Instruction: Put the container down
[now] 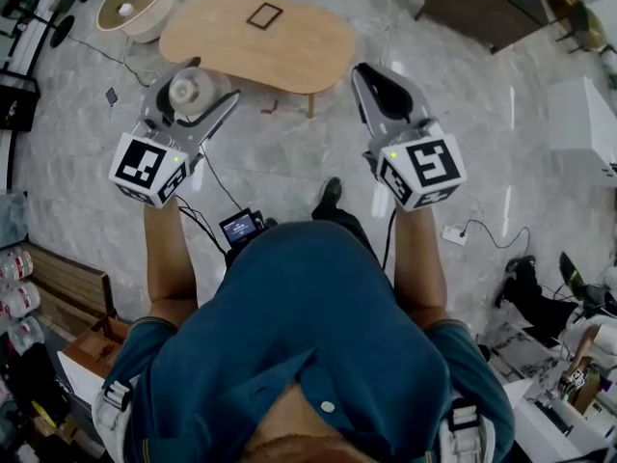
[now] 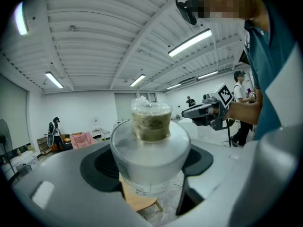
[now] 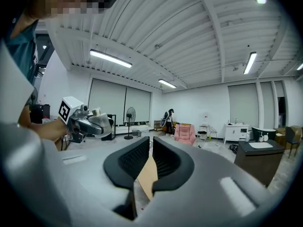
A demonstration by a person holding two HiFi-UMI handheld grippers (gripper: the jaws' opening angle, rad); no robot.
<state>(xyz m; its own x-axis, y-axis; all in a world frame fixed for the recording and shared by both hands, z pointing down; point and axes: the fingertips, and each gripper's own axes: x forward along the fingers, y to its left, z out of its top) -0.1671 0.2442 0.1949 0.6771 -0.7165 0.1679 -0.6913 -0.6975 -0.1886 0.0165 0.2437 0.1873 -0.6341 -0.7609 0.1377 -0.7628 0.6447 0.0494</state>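
Note:
A clear round container (image 1: 190, 93) with a white lid and a brownish filling is held in the air above the marble floor, short of the oval wooden table (image 1: 289, 51). My left gripper (image 1: 208, 81) is shut on the container's sides. In the left gripper view the container (image 2: 150, 141) fills the space between the dark pads (image 2: 97, 167). My right gripper (image 1: 366, 71) hovers level with the left, its jaws almost touching and nothing between them. The right gripper view shows only the table's edge through the narrow slit between the fingertips of the right gripper (image 3: 150, 157).
A dark square frame (image 1: 264, 14) lies on the wooden table. A round low table (image 1: 135, 3) stands at the far left, a dark cabinet (image 1: 482, 3) at the far right and a white unit (image 1: 590, 123) on the right. Cables (image 1: 217, 186) trail over the floor.

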